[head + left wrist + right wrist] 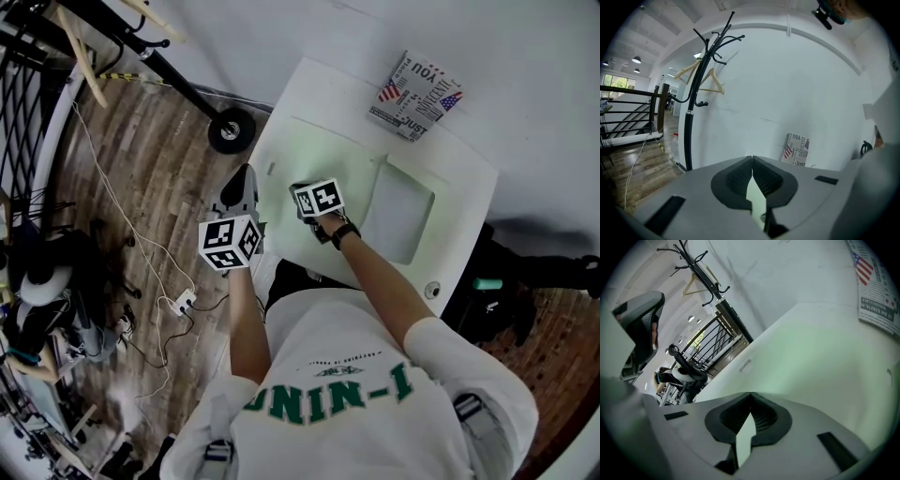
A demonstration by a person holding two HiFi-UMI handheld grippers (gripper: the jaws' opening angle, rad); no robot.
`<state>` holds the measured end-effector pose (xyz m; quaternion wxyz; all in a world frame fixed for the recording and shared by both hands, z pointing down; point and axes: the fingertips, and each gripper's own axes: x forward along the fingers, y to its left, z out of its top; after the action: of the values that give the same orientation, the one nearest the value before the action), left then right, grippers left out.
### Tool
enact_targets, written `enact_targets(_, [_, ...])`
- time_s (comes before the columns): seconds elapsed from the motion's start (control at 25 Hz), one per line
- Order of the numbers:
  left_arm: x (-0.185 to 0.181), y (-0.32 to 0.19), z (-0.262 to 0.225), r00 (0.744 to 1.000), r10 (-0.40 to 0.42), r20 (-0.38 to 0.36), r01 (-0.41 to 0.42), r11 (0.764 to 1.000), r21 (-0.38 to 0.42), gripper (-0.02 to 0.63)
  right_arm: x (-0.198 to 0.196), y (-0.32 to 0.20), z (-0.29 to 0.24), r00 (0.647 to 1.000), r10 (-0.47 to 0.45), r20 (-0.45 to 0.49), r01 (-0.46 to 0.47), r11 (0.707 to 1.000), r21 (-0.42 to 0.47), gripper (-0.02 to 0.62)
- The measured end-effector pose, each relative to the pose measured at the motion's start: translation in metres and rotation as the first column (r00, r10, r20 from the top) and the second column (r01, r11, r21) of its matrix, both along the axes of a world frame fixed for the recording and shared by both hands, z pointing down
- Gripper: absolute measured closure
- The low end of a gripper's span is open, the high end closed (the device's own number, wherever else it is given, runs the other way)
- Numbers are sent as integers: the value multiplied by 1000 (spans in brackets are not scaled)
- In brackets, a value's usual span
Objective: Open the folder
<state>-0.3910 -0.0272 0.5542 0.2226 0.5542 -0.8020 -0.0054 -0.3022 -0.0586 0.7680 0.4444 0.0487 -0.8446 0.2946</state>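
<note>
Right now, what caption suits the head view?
Left gripper and right gripper, jaws shut, poised at a pale green folder on a white table.

Table (466, 223): white, is standing against a white wall.
Folder (330, 157): pale green, is lying flat across the middle of the table and covering most of its top, with a paler rectangular panel showing at its right part.
Box printed with flags and lettering (415, 96): is sitting at the far corner by the wall, beyond the folder.
Small round fitting (432, 290): is sitting by the near right corner, apart from the folder.

The folder (328, 164) is pale green, the table (464, 173) white, the box (415, 94) flag-patterned.
</note>
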Motion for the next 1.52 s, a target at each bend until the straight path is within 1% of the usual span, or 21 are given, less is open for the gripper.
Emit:
enact_targets(0.12, [3, -3, -4, 1000, 12, 4, -12, 1000, 6, 591, 2, -3, -15, 999, 12, 31, -13, 1000, 5, 578])
enact_targets(0.24, [8, -10, -8, 999, 34, 9, -34, 999, 10, 591, 7, -7, -38, 996, 40, 83, -41, 999, 6, 578])
enact_targets(0.52, [33, -40, -30, 991, 130, 38, -131, 991, 31, 591, 36, -20, -89, 973, 100, 208, -110, 993, 34, 578])
enact_targets(0.64, [47, -56, -48, 982, 179, 61, -182, 982, 51, 591, 57, -39, -118, 953, 159, 259, -182, 981, 66, 578])
enact_targets(0.76, [66, -71, -69, 969, 232, 85, -238, 968, 74, 591, 85, -63, -152, 917, 234, 324, -277, 956, 95, 578])
enact_targets(0.88, [89, -83, -87, 953, 286, 104, -296, 951, 92, 591, 118, -88, -185, 872, 309, 381, -380, 916, 127, 578])
enact_targets(1.04, [125, -101, -108, 928, 356, 114, -368, 923, 110, 591, 164, -117, -227, 807, 380, 452, -502, 845, 186, 578])
enact_targets(1.16, [149, -113, -123, 911, 394, 122, -408, 905, 123, 591, 194, -134, -261, 766, 402, 502, -574, 778, 254, 578])
enact_targets(1.24, [163, -121, -132, 899, 414, 140, -431, 894, 125, 591, 212, -141, -283, 735, 415, 536, -619, 732, 283, 578])
enact_targets(1.4, [190, -133, -147, 878, 445, 174, -468, 875, 123, 591, 244, -151, -317, 661, 446, 603, -695, 666, 270, 578])
enact_targets(1.52, [208, -140, -155, 866, 462, 194, -489, 863, 125, 591, 266, -155, -340, 625, 449, 638, -739, 603, 300, 578])
